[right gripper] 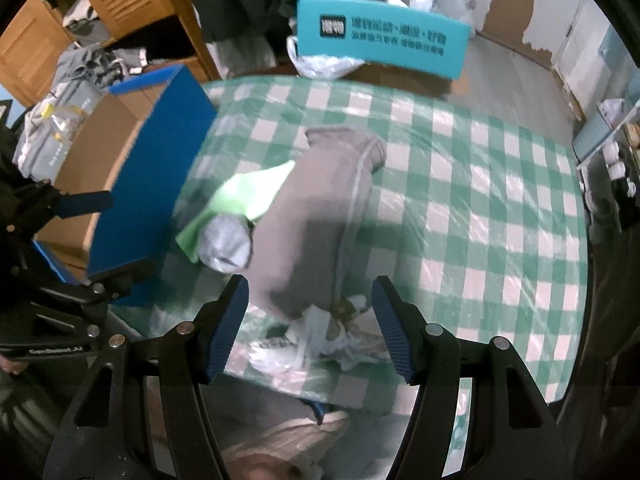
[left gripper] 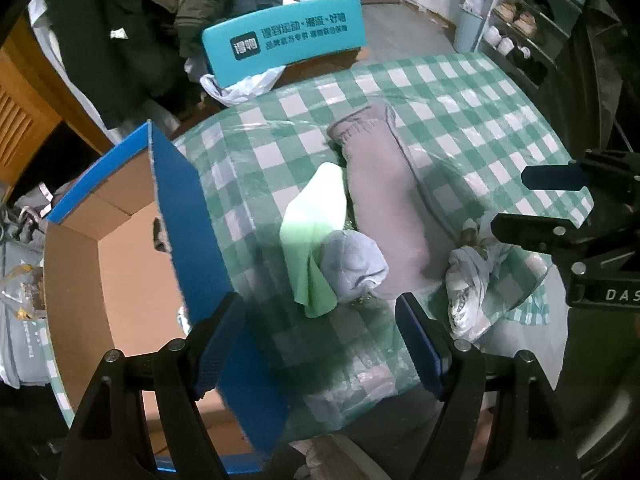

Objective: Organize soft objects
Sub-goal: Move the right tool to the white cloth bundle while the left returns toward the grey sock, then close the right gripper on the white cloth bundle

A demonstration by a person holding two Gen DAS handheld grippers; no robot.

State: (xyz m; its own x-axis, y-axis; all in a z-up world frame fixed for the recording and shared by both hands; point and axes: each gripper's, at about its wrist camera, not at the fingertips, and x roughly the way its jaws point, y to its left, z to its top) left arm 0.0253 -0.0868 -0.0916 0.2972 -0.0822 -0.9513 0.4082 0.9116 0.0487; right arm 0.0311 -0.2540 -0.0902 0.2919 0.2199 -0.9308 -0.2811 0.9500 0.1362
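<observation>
The 4 soft things — mauve garment, green cloth, pale sock ball, white crumpled bag — lie bunched on the checked table, so either wide-open, empty gripper risks dragging neighbours short of the box.

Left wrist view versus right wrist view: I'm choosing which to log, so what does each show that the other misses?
Only the left wrist view looks down into the blue cardboard box, which appears empty, and shows the shoe rack.

Only the right wrist view shows the wooden louvered cabinet clearly and a shoe below the table edge.

Both show the checkered tablecloth, gray garment, green cloth, rolled pale-blue sock, crumpled white bag and teal chair back. Both grippers are open.
</observation>
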